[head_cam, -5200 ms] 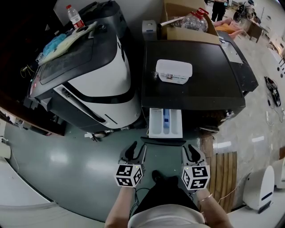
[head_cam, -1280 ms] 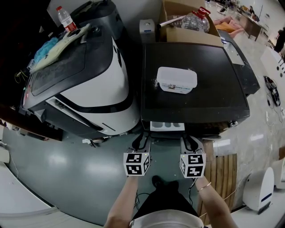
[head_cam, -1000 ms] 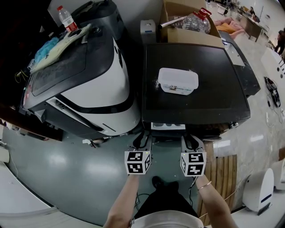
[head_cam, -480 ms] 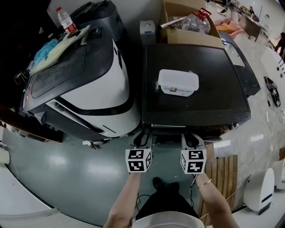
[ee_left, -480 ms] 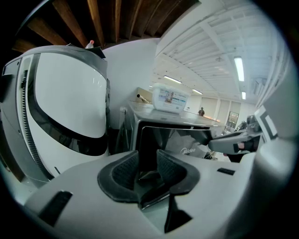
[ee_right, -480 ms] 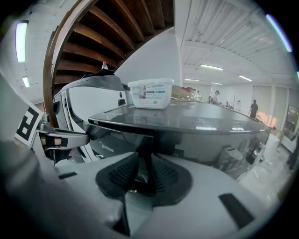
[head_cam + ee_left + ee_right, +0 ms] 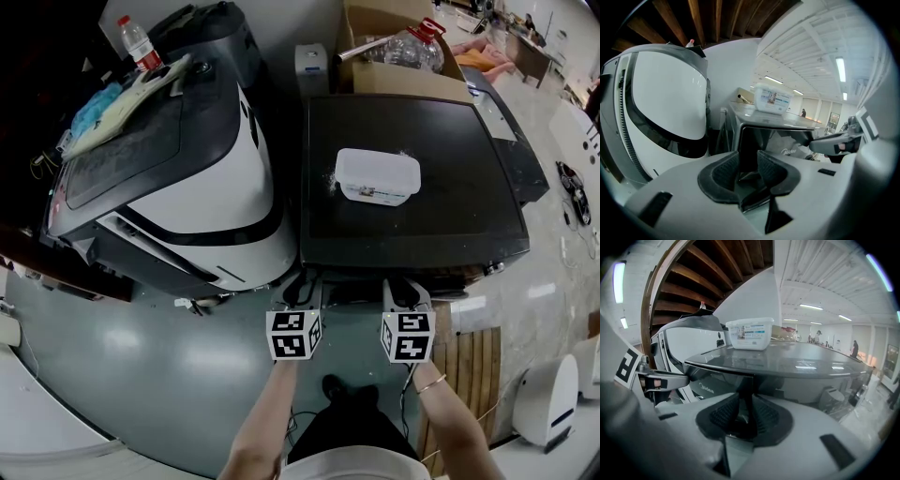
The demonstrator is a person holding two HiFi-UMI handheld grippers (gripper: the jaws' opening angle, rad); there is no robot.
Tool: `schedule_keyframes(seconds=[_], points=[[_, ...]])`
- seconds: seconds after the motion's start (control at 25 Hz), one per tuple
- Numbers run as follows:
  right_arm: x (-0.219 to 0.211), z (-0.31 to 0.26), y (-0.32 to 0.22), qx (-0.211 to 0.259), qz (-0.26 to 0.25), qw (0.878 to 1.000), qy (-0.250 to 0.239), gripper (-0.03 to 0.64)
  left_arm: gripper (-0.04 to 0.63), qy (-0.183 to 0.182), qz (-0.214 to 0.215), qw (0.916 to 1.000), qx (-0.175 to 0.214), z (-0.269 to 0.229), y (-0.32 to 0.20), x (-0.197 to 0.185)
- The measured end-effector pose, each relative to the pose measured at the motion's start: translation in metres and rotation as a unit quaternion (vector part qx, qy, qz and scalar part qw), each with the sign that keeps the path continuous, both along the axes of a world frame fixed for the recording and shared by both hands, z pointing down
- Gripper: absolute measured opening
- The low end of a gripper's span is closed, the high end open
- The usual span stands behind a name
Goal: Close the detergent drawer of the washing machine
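The black washing machine (image 7: pixel 412 112) stands in front of me, a white lidded tub (image 7: pixel 377 175) on its top. Its detergent drawer sits pushed in, flush with the front panel; the drawer front (image 7: pixel 783 140) (image 7: pixel 717 383) shows dark and glossy in both gripper views. My left gripper (image 7: pixel 300 287) (image 7: pixel 747 161) is at the panel's left part, its jaws open with nothing between the pads. My right gripper (image 7: pixel 404 290) (image 7: pixel 744 408) is at the panel further right, jaws a little apart and empty. Whether either gripper's fingertips touch the panel I cannot tell.
A white and black machine (image 7: pixel 187 169) stands to the left, with cloths and a plastic bottle (image 7: pixel 134 39) on top. A cardboard box (image 7: pixel 394 66) sits behind. A wooden slat mat (image 7: pixel 473 375) lies on the floor at the right. My shoe (image 7: pixel 339 386) is below.
The drawer, fully out at first and still jutting a second ago, has slid in flush. Both grippers followed it toward the machine's front.
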State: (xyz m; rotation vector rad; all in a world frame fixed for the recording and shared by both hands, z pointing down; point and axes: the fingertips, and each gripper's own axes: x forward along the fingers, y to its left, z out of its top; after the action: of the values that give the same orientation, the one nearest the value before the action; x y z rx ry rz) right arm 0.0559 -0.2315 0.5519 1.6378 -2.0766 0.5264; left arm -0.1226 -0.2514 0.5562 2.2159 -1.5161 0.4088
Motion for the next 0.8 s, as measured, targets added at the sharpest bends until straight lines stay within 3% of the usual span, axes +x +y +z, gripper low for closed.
schedule_keyframes(seconds=[0.8], points=[[0.0029,-0.0027,0.0027,-0.008,0.017,1.0,-0.007,0.086,0.104,-0.006,-0.008,0.9999,-0.008,-0.0034,0.0044,-0.0009]])
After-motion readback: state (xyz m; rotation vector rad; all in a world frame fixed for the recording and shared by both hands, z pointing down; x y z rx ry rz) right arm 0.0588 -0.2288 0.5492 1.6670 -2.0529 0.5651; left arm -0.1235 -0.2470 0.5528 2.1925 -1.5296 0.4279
